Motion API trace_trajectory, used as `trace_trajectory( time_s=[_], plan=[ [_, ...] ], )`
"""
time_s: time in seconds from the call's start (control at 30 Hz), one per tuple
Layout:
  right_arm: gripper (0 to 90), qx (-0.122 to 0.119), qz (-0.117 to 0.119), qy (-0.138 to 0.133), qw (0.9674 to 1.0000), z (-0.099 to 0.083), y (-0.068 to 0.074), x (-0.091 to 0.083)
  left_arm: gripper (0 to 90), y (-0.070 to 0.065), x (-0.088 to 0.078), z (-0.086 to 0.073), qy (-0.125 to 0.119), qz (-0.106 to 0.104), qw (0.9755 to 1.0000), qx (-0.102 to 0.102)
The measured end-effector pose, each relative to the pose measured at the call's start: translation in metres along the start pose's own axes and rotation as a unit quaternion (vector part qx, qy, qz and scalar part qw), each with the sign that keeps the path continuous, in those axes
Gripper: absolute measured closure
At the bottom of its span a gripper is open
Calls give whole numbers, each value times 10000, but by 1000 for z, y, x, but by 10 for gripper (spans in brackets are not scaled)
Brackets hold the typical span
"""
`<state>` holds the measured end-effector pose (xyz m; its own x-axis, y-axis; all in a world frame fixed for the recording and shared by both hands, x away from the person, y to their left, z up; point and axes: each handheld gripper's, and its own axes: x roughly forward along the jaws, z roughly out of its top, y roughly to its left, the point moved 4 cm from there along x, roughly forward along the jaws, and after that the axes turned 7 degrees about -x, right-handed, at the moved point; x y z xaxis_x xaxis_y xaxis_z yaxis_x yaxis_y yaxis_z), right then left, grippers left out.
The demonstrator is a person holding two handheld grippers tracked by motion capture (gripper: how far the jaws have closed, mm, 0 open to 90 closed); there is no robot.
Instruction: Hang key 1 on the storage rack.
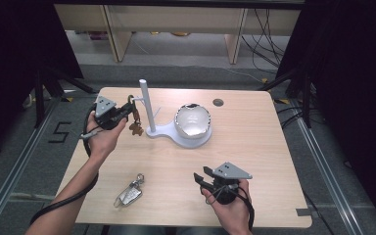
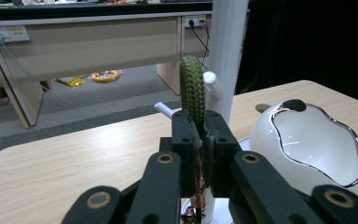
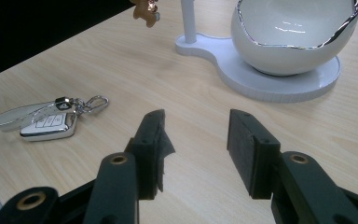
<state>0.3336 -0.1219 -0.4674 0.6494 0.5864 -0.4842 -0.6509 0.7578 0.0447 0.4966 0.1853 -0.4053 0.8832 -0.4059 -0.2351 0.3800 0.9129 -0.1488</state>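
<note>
A green braided key strap [image 2: 192, 88] is pinched between the jaws of my left gripper [image 2: 200, 126], right beside the white post [image 2: 226, 46] and its small side peg [image 2: 212, 82]. In the high view the left gripper [image 1: 129, 111] holds the strap at the post [image 1: 144, 103], and a brown bear charm [image 1: 136, 129] dangles below. A silver car key fob [image 1: 129, 195] with a ring lies near the table's front edge. My right gripper [image 1: 200, 175] hovers open to the right of the fob [image 3: 49, 123], nothing between its jaws [image 3: 196, 149].
The post rises from a white base [image 3: 279, 79] that also carries a glossy white bowl [image 1: 192, 121] with a silver rim. A round cable hole [image 1: 218, 102] sits at the table's back. Desks and cables stand beyond the far edge.
</note>
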Motion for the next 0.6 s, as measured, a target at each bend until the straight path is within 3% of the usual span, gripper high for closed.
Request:
trace_trajectory(
  time_s=[0.03,0.07,0.17,0.23,0.57,0.6],
  plan=[
    [573,103,-16,31,9999,0,2,-1,842,-1,0,0,-7,7,10000,16],
    [573,-71,-10,-7,10000,0,-2,0,842,-1,-1,1,-14,16,10000,29],
    [573,-166,-81,-9,9998,0,-4,0,841,-4,0,1,9,29,10000,21],
    [572,-21,-18,48,10000,0,-1,-1,841,-6,0,2,3,64,9999,112],
    [571,-113,-76,81,9999,0,-3,-1,838,-13,1,-1,29,219,9982,557],
    [571,-128,6,13,9999,0,-3,1,838,-13,2,-2,42,222,9979,599]
  ],
)
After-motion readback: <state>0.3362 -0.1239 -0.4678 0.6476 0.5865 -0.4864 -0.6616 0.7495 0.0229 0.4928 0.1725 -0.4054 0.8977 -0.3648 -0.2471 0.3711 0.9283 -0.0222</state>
